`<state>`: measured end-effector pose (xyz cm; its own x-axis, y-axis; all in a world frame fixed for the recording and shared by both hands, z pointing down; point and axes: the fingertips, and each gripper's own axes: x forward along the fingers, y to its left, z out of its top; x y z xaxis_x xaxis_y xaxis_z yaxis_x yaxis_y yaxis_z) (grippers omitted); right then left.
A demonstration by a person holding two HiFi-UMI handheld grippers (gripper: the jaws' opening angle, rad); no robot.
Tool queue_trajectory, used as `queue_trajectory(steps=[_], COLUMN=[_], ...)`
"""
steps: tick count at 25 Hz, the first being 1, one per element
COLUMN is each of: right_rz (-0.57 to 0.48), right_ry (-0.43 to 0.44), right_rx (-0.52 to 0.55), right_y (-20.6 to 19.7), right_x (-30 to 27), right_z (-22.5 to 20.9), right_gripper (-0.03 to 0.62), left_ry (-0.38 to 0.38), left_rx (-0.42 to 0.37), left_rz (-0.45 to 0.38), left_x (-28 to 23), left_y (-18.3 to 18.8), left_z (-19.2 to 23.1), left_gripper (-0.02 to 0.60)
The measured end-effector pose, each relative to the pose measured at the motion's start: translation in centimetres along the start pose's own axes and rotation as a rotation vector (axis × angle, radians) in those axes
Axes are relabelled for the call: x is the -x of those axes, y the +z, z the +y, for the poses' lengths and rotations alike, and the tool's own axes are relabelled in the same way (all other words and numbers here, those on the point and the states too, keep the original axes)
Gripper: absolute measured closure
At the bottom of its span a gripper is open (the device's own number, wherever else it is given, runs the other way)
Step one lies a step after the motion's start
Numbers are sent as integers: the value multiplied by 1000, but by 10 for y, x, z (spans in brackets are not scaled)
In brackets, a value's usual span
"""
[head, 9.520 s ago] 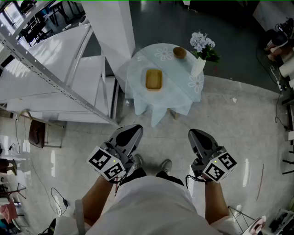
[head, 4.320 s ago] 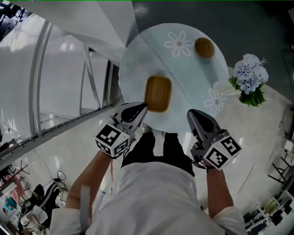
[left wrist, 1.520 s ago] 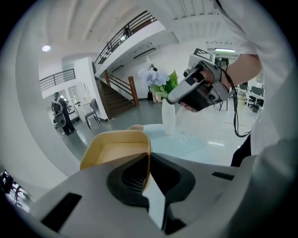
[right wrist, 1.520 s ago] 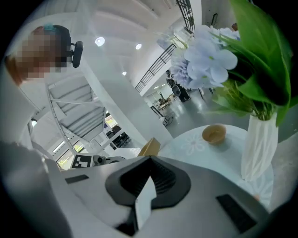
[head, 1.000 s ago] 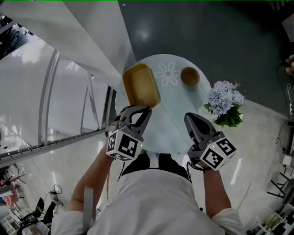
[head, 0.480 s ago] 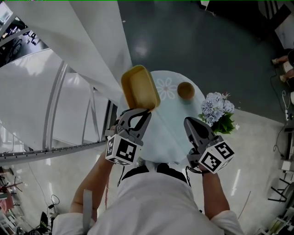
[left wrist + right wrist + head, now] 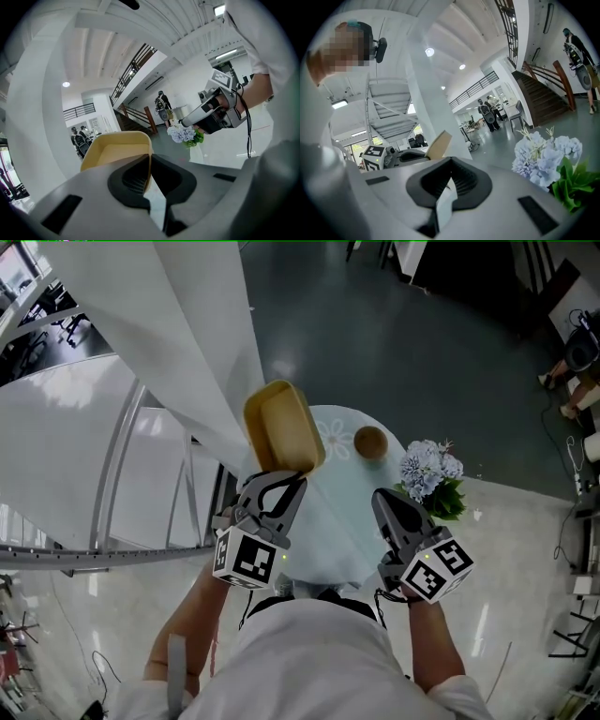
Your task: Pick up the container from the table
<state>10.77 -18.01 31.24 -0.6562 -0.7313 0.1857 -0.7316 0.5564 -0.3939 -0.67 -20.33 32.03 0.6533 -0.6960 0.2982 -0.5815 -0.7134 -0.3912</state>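
Observation:
The container [image 7: 281, 427] is a shallow yellow-tan rectangular tray, and it hangs tilted in the air above the round table [image 7: 334, 512]. My left gripper [image 7: 291, 476] is shut on its near rim. In the left gripper view the rim of the container [image 7: 117, 150] sits pinched between the pads of the left gripper [image 7: 150, 157]. My right gripper [image 7: 380, 495] hovers to the right of the tray, shut, holding nothing. The right gripper view shows that gripper [image 7: 451, 176] with jaws together, and the container's edge [image 7: 439, 143] to its left.
A small brown bowl [image 7: 370, 441] sits on the pale blue tablecloth. A vase of pale flowers with green leaves [image 7: 427, 470] stands at the table's right edge, close to the right gripper. White staircase panels and rails [image 7: 141, 427] rise on the left. Dark floor lies beyond.
Both grippers have risen. The container, held in the left gripper, has gone up with it and stands farther above the table.

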Motion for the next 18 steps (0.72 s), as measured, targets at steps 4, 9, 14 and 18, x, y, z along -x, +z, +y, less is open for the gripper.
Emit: queue_trajectory(steps=[4,9,14,18], right_rz=[-19,-29,-28,-30], right_ry=[2,10,7,10], right_rx=[21,43,56,59], right_y=[6,9,10,8], right_x=[7,12,14,13], right_z=[7,14,18,22], right_gripper=[576,576,576,576], left_ry=[10,18,24,25], left_rx=[-3,-17,-19,-15], left_rz=[-20,-32,-35,-36], left_x=[7,14,19,23], left_y=[10,19,21,19], left_z=[-2,-4,-4,-3], left_gripper=[549,549,549,549])
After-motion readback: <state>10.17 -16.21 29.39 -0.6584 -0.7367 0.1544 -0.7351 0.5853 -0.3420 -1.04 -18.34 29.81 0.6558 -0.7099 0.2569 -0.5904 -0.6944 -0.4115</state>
